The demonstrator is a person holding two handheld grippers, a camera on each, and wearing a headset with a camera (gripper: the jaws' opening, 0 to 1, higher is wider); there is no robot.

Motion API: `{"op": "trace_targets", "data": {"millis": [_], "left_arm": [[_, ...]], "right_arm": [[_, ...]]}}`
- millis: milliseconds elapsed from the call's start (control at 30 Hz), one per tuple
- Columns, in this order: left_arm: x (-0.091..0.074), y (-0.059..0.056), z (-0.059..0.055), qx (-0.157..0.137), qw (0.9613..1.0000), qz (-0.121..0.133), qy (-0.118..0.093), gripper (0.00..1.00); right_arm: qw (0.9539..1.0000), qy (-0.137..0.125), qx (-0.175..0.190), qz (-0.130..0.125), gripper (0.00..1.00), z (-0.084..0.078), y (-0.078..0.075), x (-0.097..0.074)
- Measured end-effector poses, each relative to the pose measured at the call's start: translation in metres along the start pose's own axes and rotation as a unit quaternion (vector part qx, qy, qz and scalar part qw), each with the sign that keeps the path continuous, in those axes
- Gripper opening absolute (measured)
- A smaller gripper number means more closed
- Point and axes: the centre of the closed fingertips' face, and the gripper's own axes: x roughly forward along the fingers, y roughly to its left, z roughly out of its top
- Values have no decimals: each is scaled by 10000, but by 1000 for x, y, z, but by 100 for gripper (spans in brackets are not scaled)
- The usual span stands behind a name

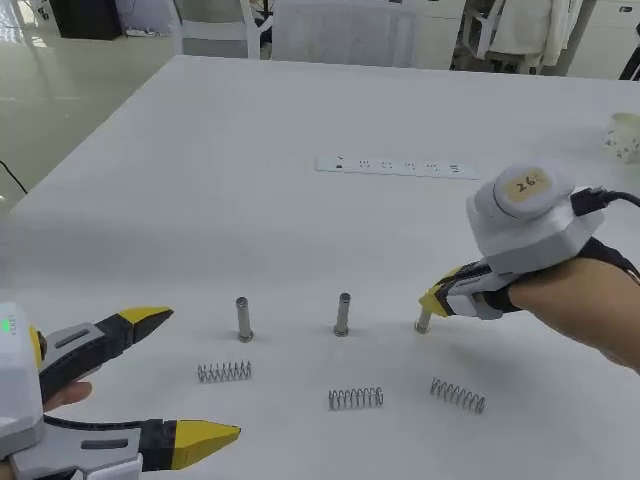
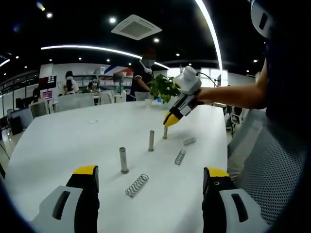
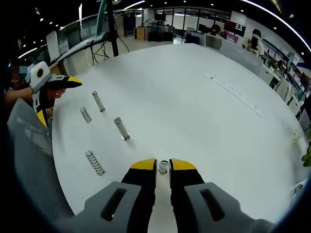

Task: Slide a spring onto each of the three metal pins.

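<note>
No spring is on a pin yet, so all three are left to do. The left spring (image 1: 224, 372), middle spring (image 1: 355, 398) and right spring (image 1: 457, 395) lie on the tabletop (image 1: 300, 200), each near six o'clock of its upright pin. My right gripper (image 1: 432, 300) is pinched on the right pin (image 1: 423, 322), at three o'clock of the row. My left gripper (image 2: 151, 171) gapes wide and empty near eight o'clock.

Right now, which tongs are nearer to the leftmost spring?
Left. The left tongs sit open just short of the leftmost spring, which lies ahead of their gap. The right tongs are far along the row, closed on the rightmost pin.
</note>
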Motion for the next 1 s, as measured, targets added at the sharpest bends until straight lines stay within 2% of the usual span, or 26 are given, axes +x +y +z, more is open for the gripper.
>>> {"op": "trace_targets", "data": {"millis": [600, 1000], "left_arm": [[0, 0, 3, 29, 10000, -8, 1, 85], [1, -2, 4, 39, 10000, -41, -1, 85]], "right_arm": [[9999, -23, -133, -13, 11, 3, 1, -5], [9998, -72, -159, -97, 12, -2, 0, -18]]}}
